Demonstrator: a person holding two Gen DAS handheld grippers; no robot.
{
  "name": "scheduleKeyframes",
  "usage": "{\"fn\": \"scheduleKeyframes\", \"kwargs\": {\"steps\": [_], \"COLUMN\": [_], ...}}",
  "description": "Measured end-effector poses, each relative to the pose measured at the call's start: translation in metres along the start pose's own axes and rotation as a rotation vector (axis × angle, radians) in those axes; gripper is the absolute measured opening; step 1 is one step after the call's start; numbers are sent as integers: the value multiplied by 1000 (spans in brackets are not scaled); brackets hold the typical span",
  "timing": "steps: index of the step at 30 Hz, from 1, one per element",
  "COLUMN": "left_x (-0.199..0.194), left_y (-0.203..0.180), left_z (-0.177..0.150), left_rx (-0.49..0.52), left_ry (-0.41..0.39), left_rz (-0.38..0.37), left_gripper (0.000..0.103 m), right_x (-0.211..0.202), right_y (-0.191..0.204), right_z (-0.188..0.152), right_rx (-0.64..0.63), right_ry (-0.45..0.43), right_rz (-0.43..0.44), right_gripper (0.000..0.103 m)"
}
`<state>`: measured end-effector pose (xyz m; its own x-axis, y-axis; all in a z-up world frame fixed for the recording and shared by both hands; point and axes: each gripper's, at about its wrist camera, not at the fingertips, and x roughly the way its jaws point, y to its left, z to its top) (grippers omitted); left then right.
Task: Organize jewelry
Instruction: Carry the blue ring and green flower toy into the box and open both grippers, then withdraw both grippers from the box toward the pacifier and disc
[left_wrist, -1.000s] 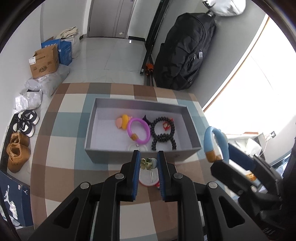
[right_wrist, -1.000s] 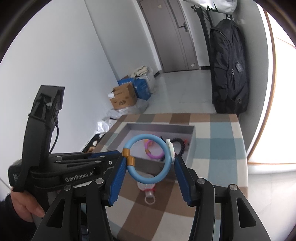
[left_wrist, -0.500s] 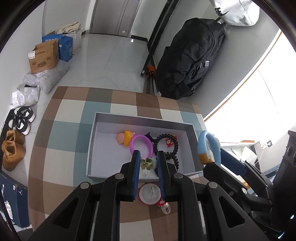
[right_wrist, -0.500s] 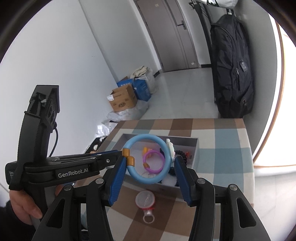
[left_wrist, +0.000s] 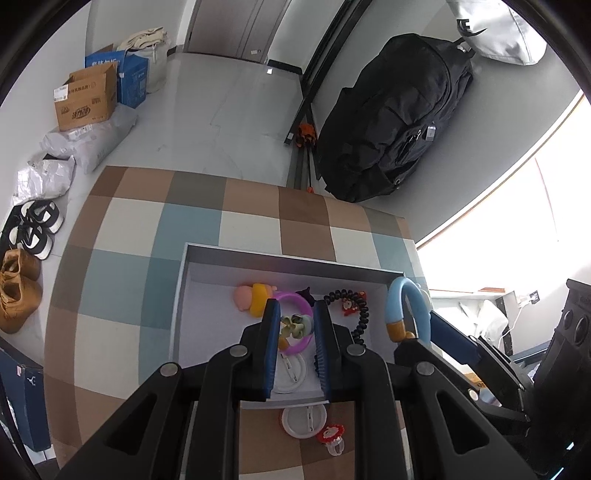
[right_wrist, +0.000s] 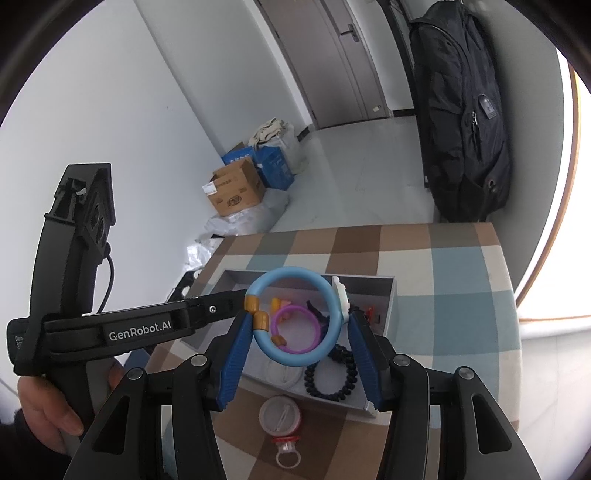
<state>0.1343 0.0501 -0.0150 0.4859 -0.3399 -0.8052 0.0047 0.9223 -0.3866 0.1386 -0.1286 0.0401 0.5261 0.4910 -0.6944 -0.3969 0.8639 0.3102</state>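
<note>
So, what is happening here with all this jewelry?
A person is sorting jewelry into a grey tray, one gripper in each hand. The left gripper holds a small green flower piece over the tray. The right gripper holds a blue bangle. A white round badge and a red ring lie outside on the checked tablecloth.

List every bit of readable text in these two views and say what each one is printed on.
"GenRobot.AI": white letters on the side of the left tool, in the right wrist view.
"Data…": small white print at that tool's rear end; the rest is too small to read.
Brown cardboard box: logo and label blurred.
Blue box: white characters too small to read.
White bag: black marking cut off, unreadable.
Nothing legible on the gray tray or jewelry.
</note>
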Motion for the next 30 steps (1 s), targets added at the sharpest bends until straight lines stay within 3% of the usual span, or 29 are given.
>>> {"fn": "scheduleKeyframes", "kwargs": {"steps": [9, 16, 18, 21, 23, 25, 30], "left_x": [7, 13, 16, 12, 9, 3, -3], "left_y": [0, 1, 3, 5, 4, 3, 1], "left_z": [2, 2, 5, 5, 5, 4, 1], "left_rx": [-10, -22, -39, -56, -45, -43, -22], "left_ry": [26, 47, 70, 52, 39, 16, -1], "left_rz": [-11, -82, -80, -108, -106, -97, -81], "left_gripper": [13, 14, 19, 28, 51, 64, 68], "right_x": [12, 11, 5, -5, -10, -14, -24], "right_y": [-9, -9, -8, -7, -8, -9, -10], "right_z": [-3, -4, -3, -1, -1, 0, -1], "right_rx": [39, 20, 14, 3, 3, 2, -3], "right_ry": [43, 37, 12, -24, -47, -60, -84], "right_rz": [-24, -39, -45, -55, -59, -67, -88], "right_gripper": [52, 53, 53, 66, 67, 75, 88]}}
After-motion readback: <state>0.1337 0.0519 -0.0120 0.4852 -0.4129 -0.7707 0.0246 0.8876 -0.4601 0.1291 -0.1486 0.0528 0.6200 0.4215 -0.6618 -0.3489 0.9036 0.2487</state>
